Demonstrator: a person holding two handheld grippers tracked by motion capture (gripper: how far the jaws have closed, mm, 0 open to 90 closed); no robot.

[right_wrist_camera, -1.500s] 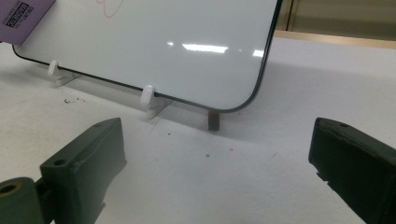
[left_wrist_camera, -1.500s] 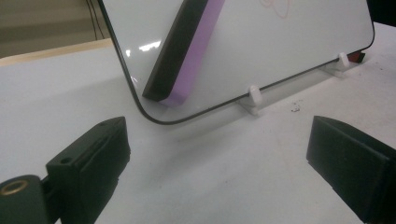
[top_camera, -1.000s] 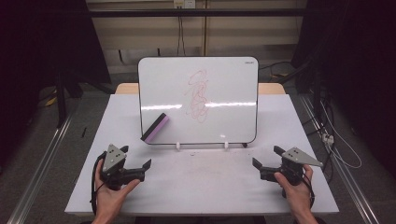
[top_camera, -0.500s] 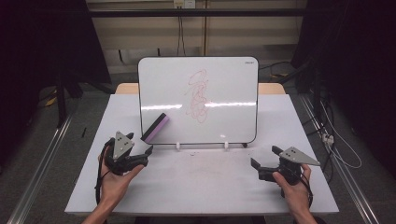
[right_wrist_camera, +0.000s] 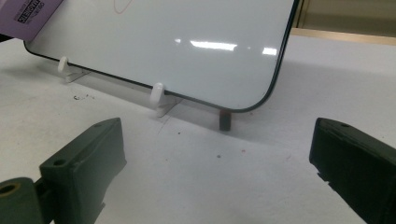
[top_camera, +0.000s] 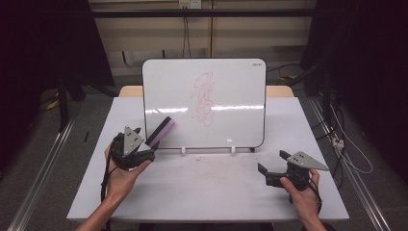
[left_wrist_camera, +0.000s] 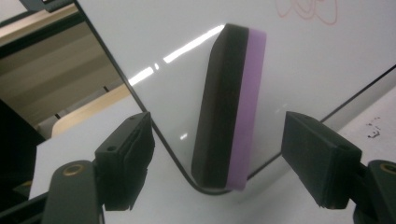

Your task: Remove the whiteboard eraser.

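A whiteboard (top_camera: 231, 86) stands tilted on the white table, with a red scribble (top_camera: 204, 98) at its middle. A purple-and-black eraser (top_camera: 161, 131) clings to its lower left corner. My left gripper (top_camera: 146, 153) is right at that corner. In the left gripper view the eraser (left_wrist_camera: 231, 107) stands between the two jaws with a gap on each side. The jaws have just been closing and the pads do not touch it. My right gripper (top_camera: 263, 173) rests open near the front right of the table, with nothing between its jaws (right_wrist_camera: 219, 163), and faces the board's lower right corner (right_wrist_camera: 261, 93).
Two white clip feet (top_camera: 183, 150) (top_camera: 233, 150) hold the board's bottom edge, and a small dark prop (right_wrist_camera: 225, 120) stands behind it. Metal rails (top_camera: 43, 168) run along both sides of the table (top_camera: 202, 192). A wooden surface (top_camera: 279, 90) shows behind the board.
My left gripper moved forward and rightward up to the eraser, and its jaws narrowed around it. The right gripper stayed put.
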